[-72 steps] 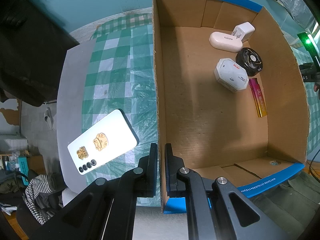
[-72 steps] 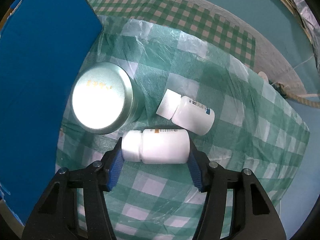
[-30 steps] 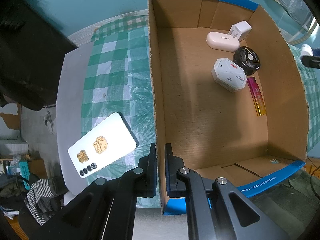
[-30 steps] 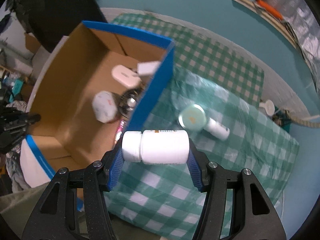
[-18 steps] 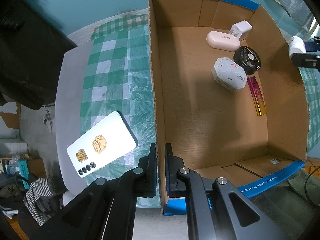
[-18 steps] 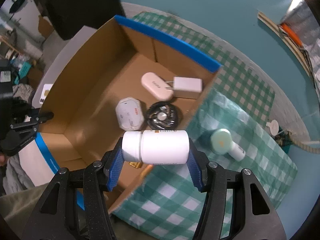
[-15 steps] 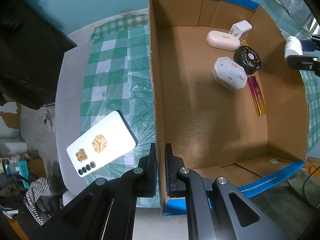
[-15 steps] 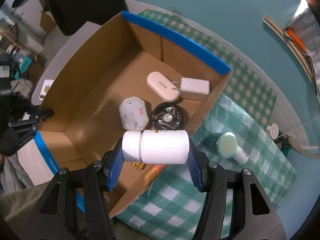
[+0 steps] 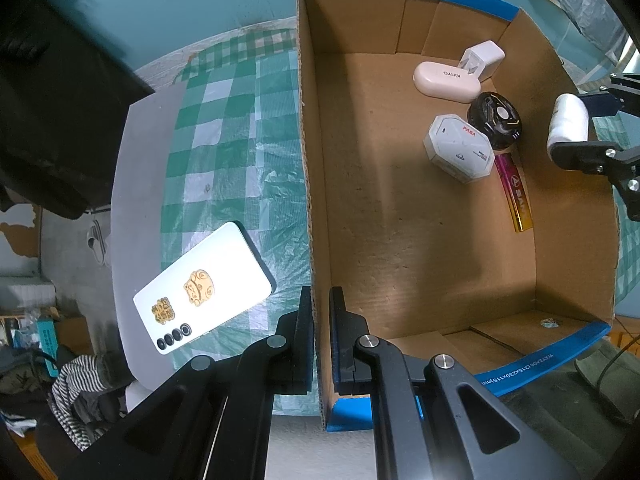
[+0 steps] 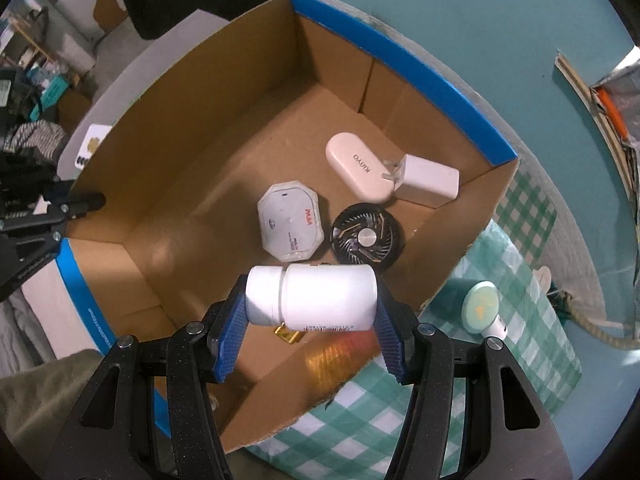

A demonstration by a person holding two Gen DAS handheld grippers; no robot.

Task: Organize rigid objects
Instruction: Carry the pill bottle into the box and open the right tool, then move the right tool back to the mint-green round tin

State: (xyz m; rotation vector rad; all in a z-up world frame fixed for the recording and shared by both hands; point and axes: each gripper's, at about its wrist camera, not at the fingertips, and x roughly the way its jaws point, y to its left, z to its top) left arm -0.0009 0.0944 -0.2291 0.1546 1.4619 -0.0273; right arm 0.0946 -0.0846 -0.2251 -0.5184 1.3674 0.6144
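Note:
My right gripper [image 10: 310, 300] is shut on a white pill bottle [image 10: 320, 296] that lies crosswise between the blue pads. It hangs over the near right part of the open cardboard box [image 10: 224, 92]; the left wrist view shows the white pill bottle [image 9: 568, 128] above the box's right wall. My left gripper [image 9: 320, 294] is shut on the box's left wall [image 9: 310, 200]. On the box floor lie a white oval case [image 10: 356, 168], a white charger [image 10: 428, 180], an octagonal white case [image 10: 290, 222], a black round fan [image 10: 366, 238] and a pink-gold lighter [image 9: 514, 192].
On the green checked cloth [image 10: 516, 352] right of the box stand a pale green tin [image 10: 482, 302] and a second white bottle [image 10: 496, 328]. A white phone [image 9: 202, 294] lies left of the box. The left half of the box floor [image 9: 380, 200] is bare.
The right gripper carried the bottle from above the cloth, across the box's right wall, to above the box floor and rolled a little. The left gripper stayed pinched on the wall.

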